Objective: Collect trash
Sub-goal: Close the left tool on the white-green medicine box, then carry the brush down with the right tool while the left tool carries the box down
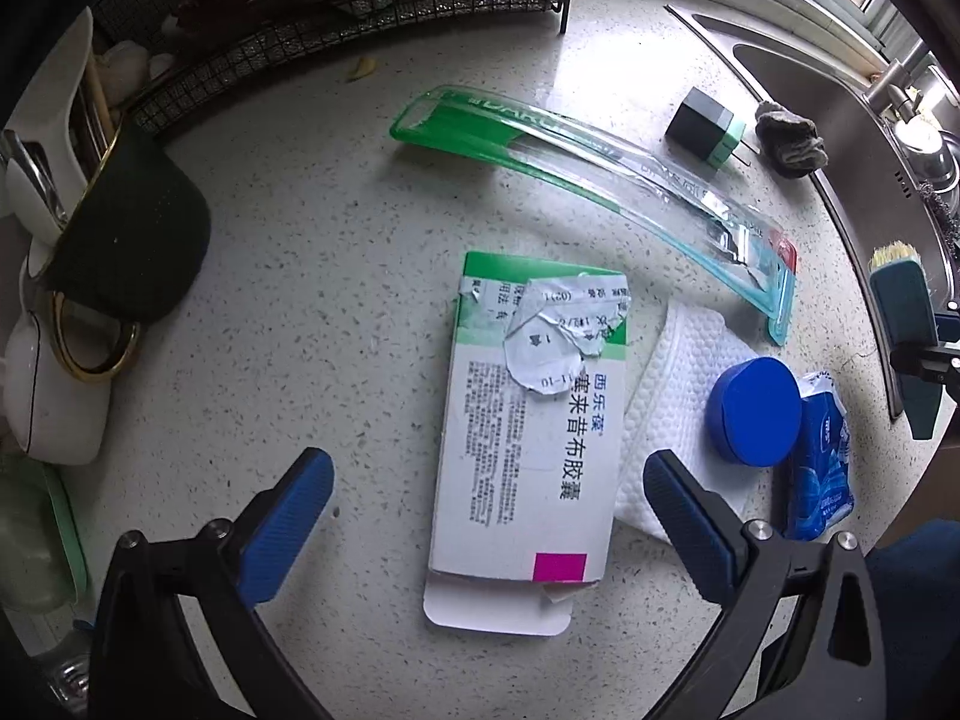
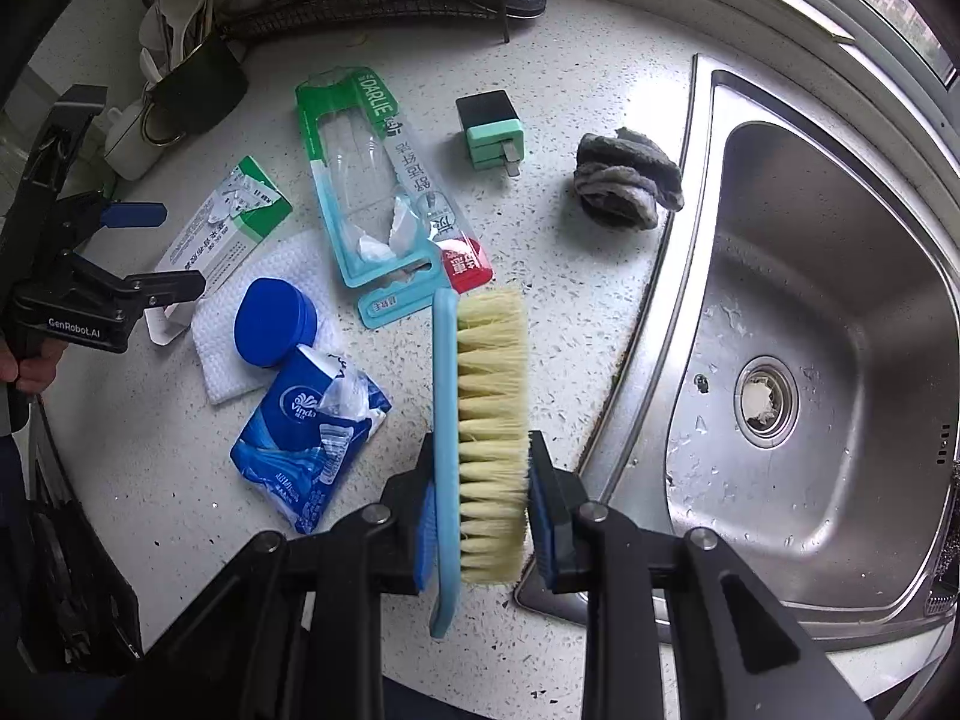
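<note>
Right gripper [image 2: 480, 510] clamped on a scrubbing brush [image 2: 480, 438], pale bristles against one pad, blue handle against the other, held above the counter [image 2: 570, 90] just beside the sink [image 2: 840, 300]. Left gripper [image 1: 489, 480] spread wide, holding nothing, poised over a torn medicine box [image 1: 528, 450]. Touching the box's far side, a white cloth [image 1: 678, 372] bearing a blue lid [image 1: 756, 411]; next to that, a crumpled tissue packet [image 1: 822, 462]. Beyond the box, an empty toothbrush package [image 1: 600, 180].
</note>
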A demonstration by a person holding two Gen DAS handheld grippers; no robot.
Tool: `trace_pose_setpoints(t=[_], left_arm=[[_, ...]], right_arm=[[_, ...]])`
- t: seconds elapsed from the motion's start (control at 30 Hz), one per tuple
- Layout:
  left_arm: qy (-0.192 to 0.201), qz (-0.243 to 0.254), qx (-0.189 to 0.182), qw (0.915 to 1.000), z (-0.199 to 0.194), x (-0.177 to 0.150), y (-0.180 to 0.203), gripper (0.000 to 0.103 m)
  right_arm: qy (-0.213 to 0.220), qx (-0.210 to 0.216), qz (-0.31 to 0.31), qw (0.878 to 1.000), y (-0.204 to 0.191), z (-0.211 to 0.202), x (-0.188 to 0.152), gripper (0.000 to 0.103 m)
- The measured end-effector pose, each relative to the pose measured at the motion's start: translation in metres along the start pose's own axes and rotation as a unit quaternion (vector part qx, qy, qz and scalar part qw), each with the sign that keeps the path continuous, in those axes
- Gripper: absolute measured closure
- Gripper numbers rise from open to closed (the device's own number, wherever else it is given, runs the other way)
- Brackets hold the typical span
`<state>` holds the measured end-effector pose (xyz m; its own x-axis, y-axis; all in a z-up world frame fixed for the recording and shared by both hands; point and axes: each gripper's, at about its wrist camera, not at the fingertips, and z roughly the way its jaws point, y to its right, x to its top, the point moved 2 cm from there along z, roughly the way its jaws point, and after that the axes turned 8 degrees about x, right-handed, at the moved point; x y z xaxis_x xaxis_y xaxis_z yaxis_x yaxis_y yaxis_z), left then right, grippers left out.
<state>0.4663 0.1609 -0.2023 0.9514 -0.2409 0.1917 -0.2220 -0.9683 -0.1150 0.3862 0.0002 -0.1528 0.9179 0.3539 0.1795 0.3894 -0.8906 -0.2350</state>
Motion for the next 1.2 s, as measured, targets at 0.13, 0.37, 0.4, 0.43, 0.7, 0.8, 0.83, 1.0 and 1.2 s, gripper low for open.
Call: trace_pose_setpoints(t=[0.13,0.37,0.4,0.43,0.7,0.8,0.83,1.0,1.2], left_arm=[[-0.001,0.012,0.0,0.9999,0.008,0.008,0.0,0.003],[-0.016,0.025,-0.008,0.9995,0.024,0.012,0.006,0.018],[-0.013,0.026,-0.004,0.9996,0.024,0.013,0.005,0.019],[-0.012,0.025,-0.004,0.9996,0.024,0.012,0.005,0.022],[-0.012,-0.009,0.001,0.9999,0.018,0.009,-0.013,0.047],[-0.01,-0.027,0.014,0.9995,0.009,0.002,-0.018,0.047],[-0.006,-0.035,0.02,0.9992,0.004,0.0,-0.019,0.047],[0.019,-0.099,0.019,0.9947,-0.035,-0.015,-0.023,0.047],[0.042,-0.112,0.015,0.9927,-0.081,-0.045,0.01,0.047]], right_arm=[[0.004,-0.003,0.008,1.0,0.006,0.0,0.0,0.079],[0.006,-0.009,0.018,1.0,0.016,-0.001,-0.001,0.079],[0.006,-0.009,0.018,1.0,0.017,-0.001,-0.001,0.079],[0.007,-0.009,0.018,1.0,0.018,0.0,-0.001,0.079],[0.008,-0.004,0.015,1.0,0.022,0.004,0.0,0.079],[0.013,0.0,0.011,1.0,0.02,-0.001,0.0,0.079],[0.016,0.0,0.01,1.0,0.02,-0.002,0.0,0.079],[0.044,0.008,0.002,0.999,0.016,-0.018,-0.003,0.079],[0.06,0.017,-0.027,0.998,0.005,-0.038,-0.014,0.079]])
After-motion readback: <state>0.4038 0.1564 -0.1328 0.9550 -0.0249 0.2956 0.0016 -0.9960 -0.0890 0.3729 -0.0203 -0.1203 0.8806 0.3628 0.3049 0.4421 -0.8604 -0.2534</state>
